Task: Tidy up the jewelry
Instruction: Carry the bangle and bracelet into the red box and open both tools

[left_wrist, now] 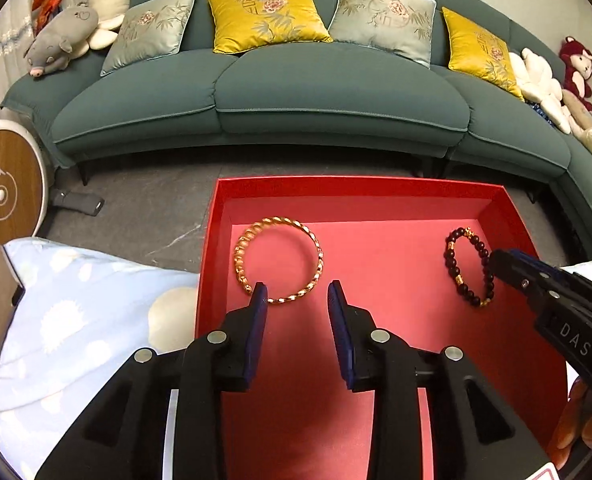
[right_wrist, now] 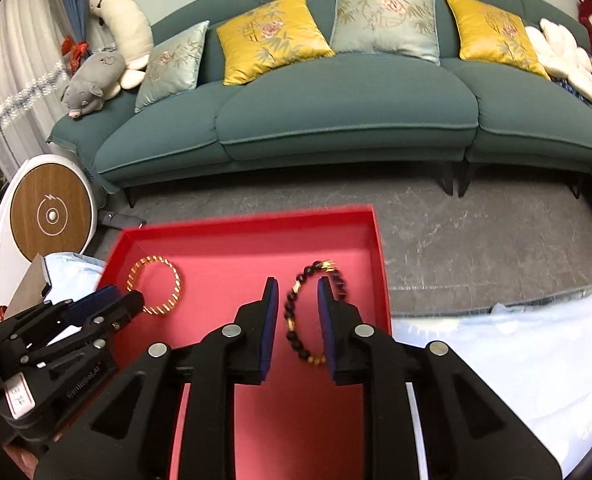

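A red tray (left_wrist: 508, 216) holds a twisted gold bangle (left_wrist: 278, 260) on its left and a dark bead bracelet (left_wrist: 470, 267) with gold beads on its right. My left gripper (left_wrist: 298, 294) is open over the tray, its left finger at the bangle's near edge. In the right wrist view the tray (right_wrist: 380, 256) shows the bangle (right_wrist: 154, 285) and the bead bracelet (right_wrist: 312, 312). My right gripper (right_wrist: 298, 292) is open, with the bracelet's left side lying between its fingers. The right gripper (left_wrist: 508, 270) also shows at the bracelet's right in the left wrist view.
The tray sits on a light blue patterned cloth (left_wrist: 75, 312). A teal sofa (left_wrist: 336, 92) with yellow and pale cushions stands behind, across grey floor (right_wrist: 476, 232). A round wooden-faced device (left_wrist: 3, 196) stands at the left. Plush toys lie on the sofa ends.
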### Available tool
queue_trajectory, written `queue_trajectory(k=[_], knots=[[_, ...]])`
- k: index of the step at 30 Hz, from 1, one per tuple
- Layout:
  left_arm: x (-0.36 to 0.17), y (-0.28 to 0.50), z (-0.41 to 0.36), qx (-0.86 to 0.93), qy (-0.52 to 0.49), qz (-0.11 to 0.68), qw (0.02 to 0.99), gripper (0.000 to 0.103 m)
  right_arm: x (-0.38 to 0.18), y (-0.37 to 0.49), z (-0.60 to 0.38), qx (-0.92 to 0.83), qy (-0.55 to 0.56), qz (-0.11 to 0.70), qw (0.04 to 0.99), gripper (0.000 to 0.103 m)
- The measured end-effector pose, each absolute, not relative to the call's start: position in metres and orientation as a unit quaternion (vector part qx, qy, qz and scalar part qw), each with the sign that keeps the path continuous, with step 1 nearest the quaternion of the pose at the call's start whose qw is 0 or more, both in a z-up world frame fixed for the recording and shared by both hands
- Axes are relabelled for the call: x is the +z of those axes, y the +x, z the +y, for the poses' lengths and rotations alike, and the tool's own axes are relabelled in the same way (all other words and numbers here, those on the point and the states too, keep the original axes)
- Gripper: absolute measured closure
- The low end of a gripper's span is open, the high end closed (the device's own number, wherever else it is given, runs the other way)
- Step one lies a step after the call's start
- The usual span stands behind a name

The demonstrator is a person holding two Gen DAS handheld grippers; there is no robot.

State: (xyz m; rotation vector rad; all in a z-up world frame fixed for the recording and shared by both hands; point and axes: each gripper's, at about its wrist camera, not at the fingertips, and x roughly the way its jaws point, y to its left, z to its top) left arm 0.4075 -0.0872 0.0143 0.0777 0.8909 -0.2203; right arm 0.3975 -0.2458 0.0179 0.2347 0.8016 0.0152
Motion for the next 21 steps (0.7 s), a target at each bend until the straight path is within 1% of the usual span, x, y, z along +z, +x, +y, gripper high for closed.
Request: queue_trajectory(k=[6,12,16,18,19,21], knots=[[0.010,0.378,-0.083,-0.125,0.055,0.439,0.888,0.073,0.012,0.373,-0.246,0.008,0.122,0.406,0.906,0.083],[0.008,0.348,-0.078,-0.127,0.055,0.439,0.888,0.073,0.013,0.337,-0.228,0.013,0.086,0.403,0.911,0.083],[0.012,0.330,-0.075,-0.117,0.058,0.429,0.894,0.072,0.014,0.314,-0.223,0.012,0.082,0.404,0.911,0.083],[0.019,0.320,-0.070,-0.112,0.056,0.418,0.900,0.069,0.019,0.301,-0.223,0.009,0.076,0.388,0.918,0.083],[0.024,0.314,-0.068,-0.111,0.053,0.415,0.901,0.065,0.024,0.293,-0.223,0.010,0.076,0.376,0.923,0.083],[0.037,0.296,-0.062,-0.110,0.051,0.404,0.907,0.064,0.037,0.274,-0.227,0.014,0.080,0.360,0.929,0.083]])
